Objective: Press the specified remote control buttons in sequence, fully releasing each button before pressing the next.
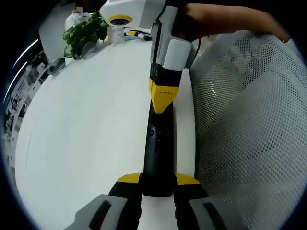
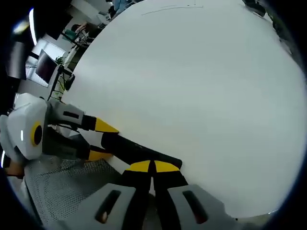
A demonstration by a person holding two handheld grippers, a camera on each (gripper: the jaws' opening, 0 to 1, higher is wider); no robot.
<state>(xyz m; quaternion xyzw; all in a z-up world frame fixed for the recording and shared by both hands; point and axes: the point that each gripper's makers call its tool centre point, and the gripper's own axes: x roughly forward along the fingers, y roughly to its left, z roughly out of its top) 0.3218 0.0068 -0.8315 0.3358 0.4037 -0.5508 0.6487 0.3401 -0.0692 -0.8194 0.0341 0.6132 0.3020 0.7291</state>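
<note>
two grippers are at work on one remote point(image 1: 157, 148); it is a long black bar lying along the edge of a white table point(image 1: 91, 124), next to a mesh chair point(image 1: 249, 120); the left gripper point(image 1: 157, 184) has its yellow-tipped jaws closed on the near end of the remote, holding it steady; in the right gripper view the same grip shows from the other side, left gripper point(image 2: 98, 141) clamped on the far end; the right gripper point(image 2: 152, 166) has its jaws brought together, tips meeting, and bears down on the remote's point(image 2: 139, 152) upper face; in the left gripper view it point(image 1: 163, 98) comes in from above, tips on the remote's far half; which button lies beneath cannot be told; a plant point(image 1: 85, 32) stands at the table's far side; judgement: a press is in hand, one of the sequence; how many remain is not determinable; next move calls for a straight lift until the tips are fully off the button, then a shift along the remote to the next one, left hold unchanged.
</note>
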